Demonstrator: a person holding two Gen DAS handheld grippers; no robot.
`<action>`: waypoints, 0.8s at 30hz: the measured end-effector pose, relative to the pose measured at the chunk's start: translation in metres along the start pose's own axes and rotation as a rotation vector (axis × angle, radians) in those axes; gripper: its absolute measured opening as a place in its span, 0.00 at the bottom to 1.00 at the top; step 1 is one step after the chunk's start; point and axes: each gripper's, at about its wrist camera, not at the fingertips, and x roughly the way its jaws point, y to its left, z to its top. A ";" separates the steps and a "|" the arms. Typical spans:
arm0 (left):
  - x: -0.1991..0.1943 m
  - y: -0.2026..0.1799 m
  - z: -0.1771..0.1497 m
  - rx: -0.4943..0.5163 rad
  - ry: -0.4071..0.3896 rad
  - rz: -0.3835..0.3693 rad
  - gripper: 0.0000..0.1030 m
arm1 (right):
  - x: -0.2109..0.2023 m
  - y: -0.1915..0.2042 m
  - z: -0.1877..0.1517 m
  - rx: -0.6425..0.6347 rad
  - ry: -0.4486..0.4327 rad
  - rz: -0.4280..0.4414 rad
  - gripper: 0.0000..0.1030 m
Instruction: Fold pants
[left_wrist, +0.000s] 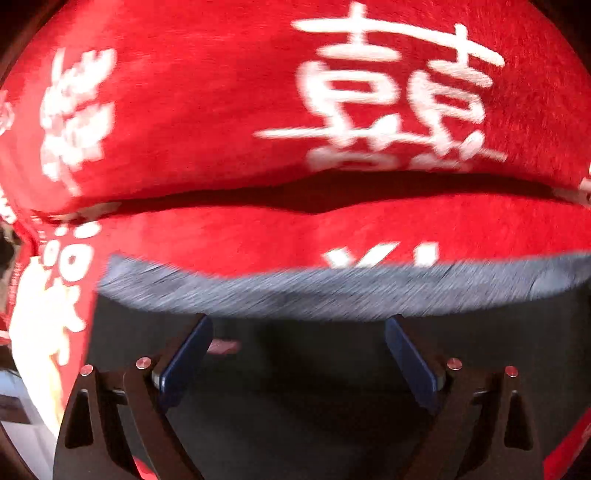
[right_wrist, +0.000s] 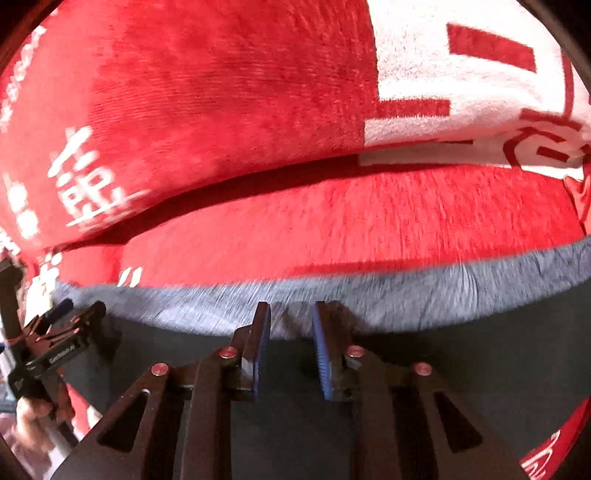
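Grey fuzzy cloth, the pants, lies in a band across a red blanket with white characters, its dark part running under both grippers. The right gripper has its jaws narrowed around a small bunch of the grey edge. The left gripper hangs with jaws spread wide, nothing between them, tips near the pants' edge.

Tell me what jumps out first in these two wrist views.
The red plush blanket with big white characters fills the upper part of both views, creased into a dark fold across the middle. Below it runs the fuzzy grey edge of the dark pants. The right gripper is closing on that edge, while the left gripper hangs wide open just short of it.
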 end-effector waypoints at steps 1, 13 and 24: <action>-0.001 0.012 -0.010 -0.003 0.015 0.010 0.93 | -0.006 0.004 -0.011 -0.011 0.014 0.022 0.25; 0.023 0.030 -0.091 -0.024 0.150 0.074 0.93 | -0.002 0.044 -0.113 -0.169 0.023 -0.007 0.25; -0.044 -0.051 -0.092 0.081 0.098 -0.120 0.93 | -0.010 0.041 -0.115 -0.055 0.032 0.012 0.26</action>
